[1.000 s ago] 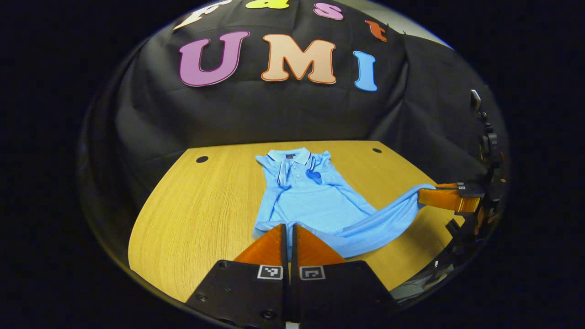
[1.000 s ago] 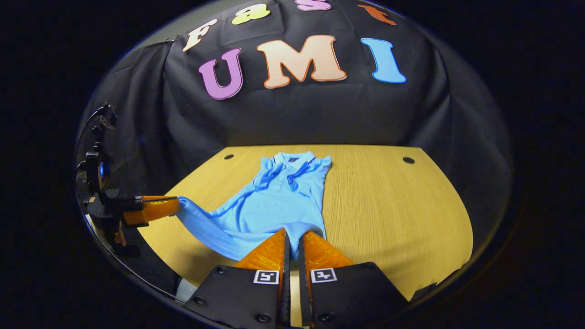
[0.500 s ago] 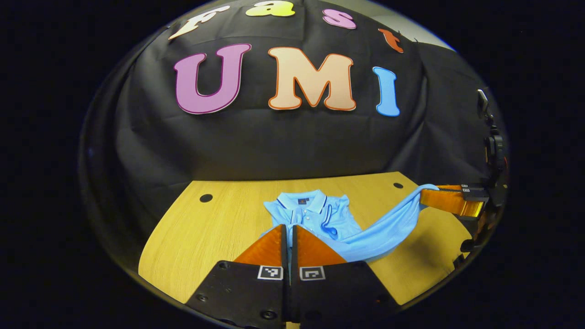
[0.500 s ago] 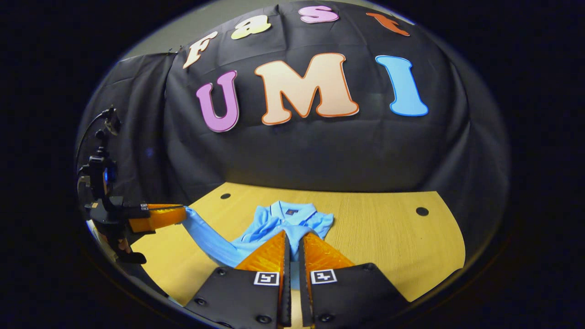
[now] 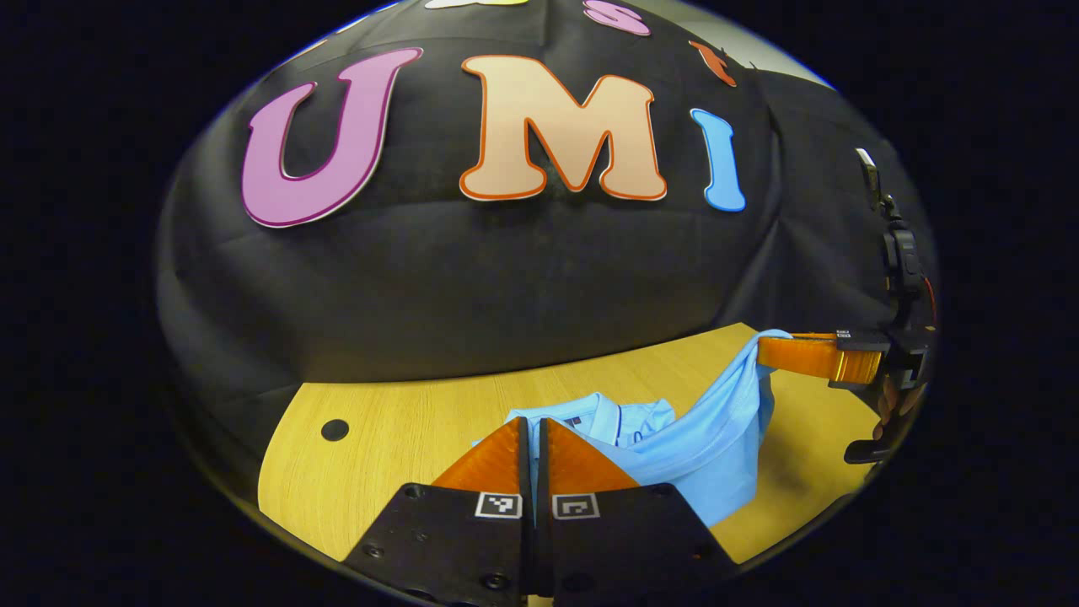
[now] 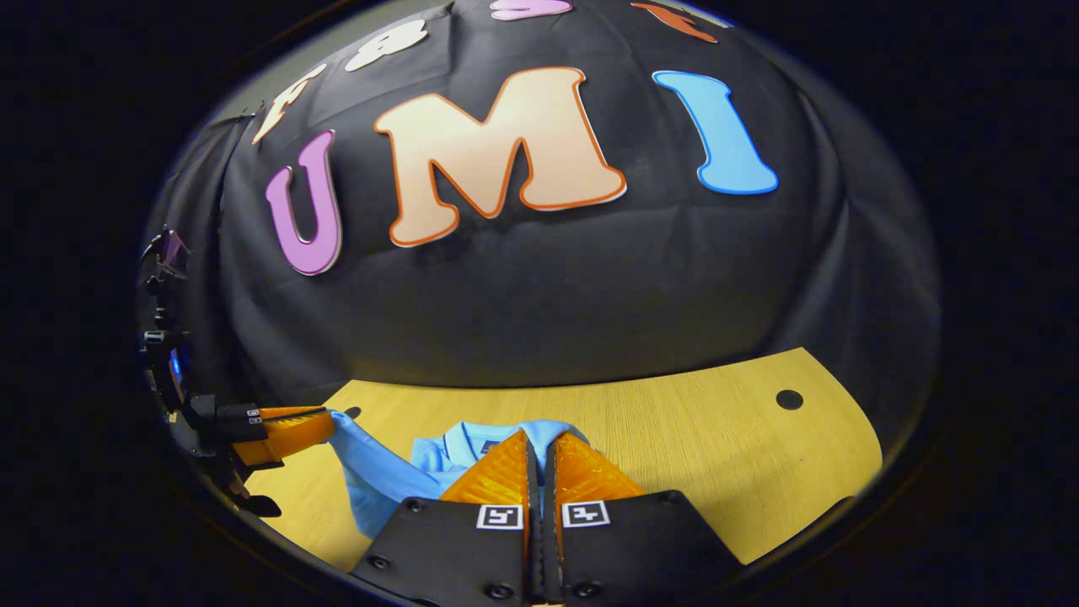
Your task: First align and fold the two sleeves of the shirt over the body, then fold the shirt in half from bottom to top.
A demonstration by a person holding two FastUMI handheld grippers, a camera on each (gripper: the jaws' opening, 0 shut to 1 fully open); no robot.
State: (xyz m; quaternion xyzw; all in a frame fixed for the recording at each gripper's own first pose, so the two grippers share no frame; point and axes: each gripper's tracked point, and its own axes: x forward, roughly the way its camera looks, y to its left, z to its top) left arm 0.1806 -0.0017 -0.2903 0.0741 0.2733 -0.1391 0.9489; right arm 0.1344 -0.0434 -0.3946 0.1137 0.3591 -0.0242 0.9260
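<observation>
A light blue polo shirt (image 5: 704, 451) lies on the wooden table (image 5: 405, 421), its bottom hem lifted and hanging in a sag between the two grippers. In the left gripper view my left gripper (image 5: 533, 419) is shut on one corner of the hem, just short of the collar (image 5: 582, 413). My right gripper (image 5: 771, 347) pinches the other corner at the far right. In the right gripper view my right gripper (image 6: 539, 434) is shut on the hem over the collar (image 6: 468, 440). The left gripper (image 6: 324, 419) holds cloth of the shirt (image 6: 375, 476) at the left.
The black cloth wall (image 5: 506, 278) rises close behind the table's far edge. Round holes sit in the tabletop at the left (image 5: 335, 430) and at the right (image 6: 789, 399). Bare wood (image 6: 716, 447) lies to the right of the shirt.
Both grippers have carried the hem forward from the near edge up to the collar. The shirt's body is now mostly covered, and the wall is much closer.
</observation>
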